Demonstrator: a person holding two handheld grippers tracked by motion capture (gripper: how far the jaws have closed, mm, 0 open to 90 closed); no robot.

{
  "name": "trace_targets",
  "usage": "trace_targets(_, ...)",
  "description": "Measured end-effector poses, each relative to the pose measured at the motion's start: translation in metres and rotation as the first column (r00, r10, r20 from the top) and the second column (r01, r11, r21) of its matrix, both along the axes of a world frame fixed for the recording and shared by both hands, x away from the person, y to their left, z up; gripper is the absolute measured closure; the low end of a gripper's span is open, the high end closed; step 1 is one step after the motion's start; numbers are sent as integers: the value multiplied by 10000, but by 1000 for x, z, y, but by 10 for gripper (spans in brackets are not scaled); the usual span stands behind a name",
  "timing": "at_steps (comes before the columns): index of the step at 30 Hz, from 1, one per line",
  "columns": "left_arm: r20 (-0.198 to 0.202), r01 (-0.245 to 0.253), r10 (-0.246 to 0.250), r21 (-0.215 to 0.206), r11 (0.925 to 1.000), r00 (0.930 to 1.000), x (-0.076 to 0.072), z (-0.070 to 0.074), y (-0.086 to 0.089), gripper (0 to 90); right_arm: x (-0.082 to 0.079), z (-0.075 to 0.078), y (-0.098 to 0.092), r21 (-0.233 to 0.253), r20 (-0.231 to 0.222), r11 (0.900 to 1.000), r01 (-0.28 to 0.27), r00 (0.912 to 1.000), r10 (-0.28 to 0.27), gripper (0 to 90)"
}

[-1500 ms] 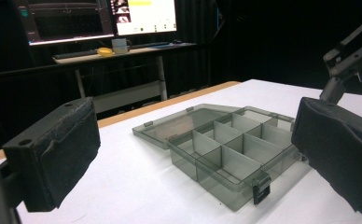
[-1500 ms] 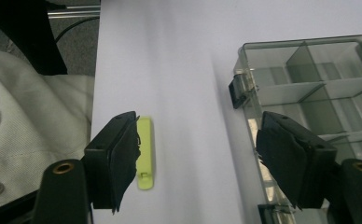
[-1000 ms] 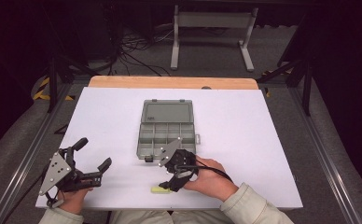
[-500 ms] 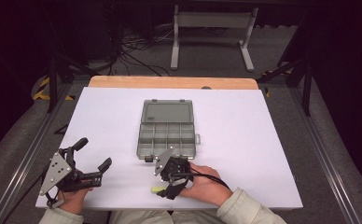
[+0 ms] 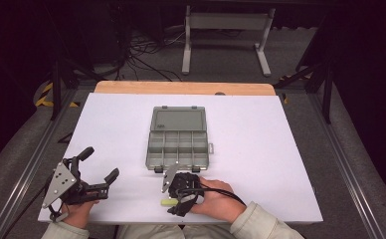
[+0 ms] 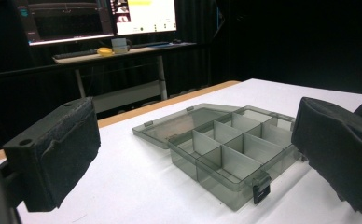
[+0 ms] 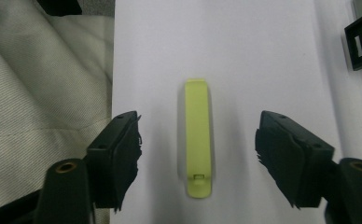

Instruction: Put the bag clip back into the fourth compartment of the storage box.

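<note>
**R gripper over the yellow-green clip, jaws wide**

We see our right gripper (image 5: 173, 204) down at the near edge of the white table (image 5: 280, 149), pointing back toward the person, just in front of the grey compartment box (image 5: 178, 144). In the right gripper view the jaws stand wide apart w/ the yellow-green clip (image 7: 198, 137) lying flat on the table between them, lengthwise, touching neither pad. Box latch shows at that view's top right corner, near the clip but apart. Box is open, lid laid flat on its far side; compartments look bare in the left gripper view. Our left gripper (image 5: 97, 169) sits well apart at the table's near left, jaws wide, nothing between them, aimed toward the box.
</note>
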State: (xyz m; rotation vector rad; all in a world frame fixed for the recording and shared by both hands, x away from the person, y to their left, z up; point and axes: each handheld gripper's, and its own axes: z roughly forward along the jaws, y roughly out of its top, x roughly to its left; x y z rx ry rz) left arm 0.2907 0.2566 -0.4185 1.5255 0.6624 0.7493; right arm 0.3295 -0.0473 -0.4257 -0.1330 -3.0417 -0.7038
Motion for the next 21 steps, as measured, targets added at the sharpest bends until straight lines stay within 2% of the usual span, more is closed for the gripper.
trace_targets(2, -4, -6, 6, 10, 10000, 10000, 0, 0, 0, 16, 0, 0, 0, 4, 146, 10000, -84, 9999, 84, 363)
trace_targets(13, 12, -17, 17, -19, 10000, 10000, 0, 0, 0, 16, -1, 0, 0, -87, 248, 9998, -159, 9996, 161, 575)
trace_targets(21, 27, -11, 11, -24, 10000, 10000, 0, 0, 0, 17, -2, -2, 2, -327, 420, 9985, -434, 9981, 447, 739)
